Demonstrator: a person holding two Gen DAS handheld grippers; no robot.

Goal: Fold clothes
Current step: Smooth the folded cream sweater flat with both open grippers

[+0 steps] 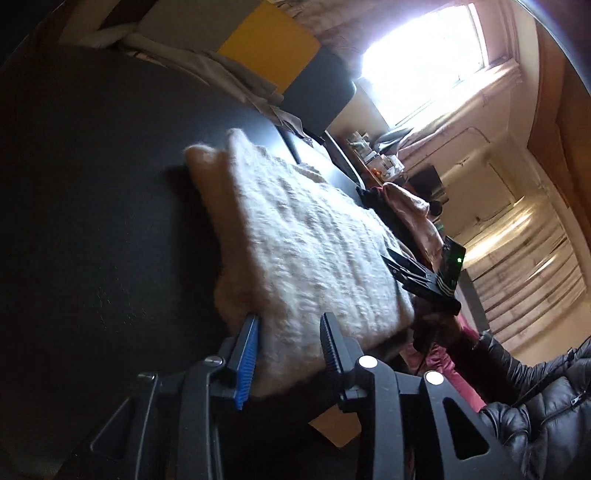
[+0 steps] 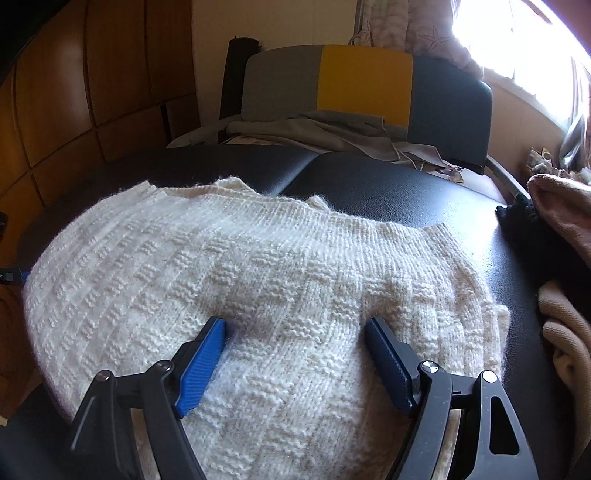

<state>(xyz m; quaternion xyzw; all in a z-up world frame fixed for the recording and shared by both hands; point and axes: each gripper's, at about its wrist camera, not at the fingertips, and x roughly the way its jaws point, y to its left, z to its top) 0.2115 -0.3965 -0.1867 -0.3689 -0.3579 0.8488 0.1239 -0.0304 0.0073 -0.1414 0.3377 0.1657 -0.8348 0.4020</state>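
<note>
A cream knitted sweater lies folded into a thick rectangle on a black padded table. It also shows in the left wrist view, seen from its end. My left gripper is open, its blue-padded fingers straddling the near corner of the sweater. My right gripper is open and spread wide just over the sweater's top layer, holding nothing. The right gripper's black body appears at the sweater's far side in the left wrist view.
A grey, yellow and dark blue chair with a grey garment stands behind the table. Pink and beige clothes are piled at the table's right end. A bright window is at right. Wooden cabinets are at left.
</note>
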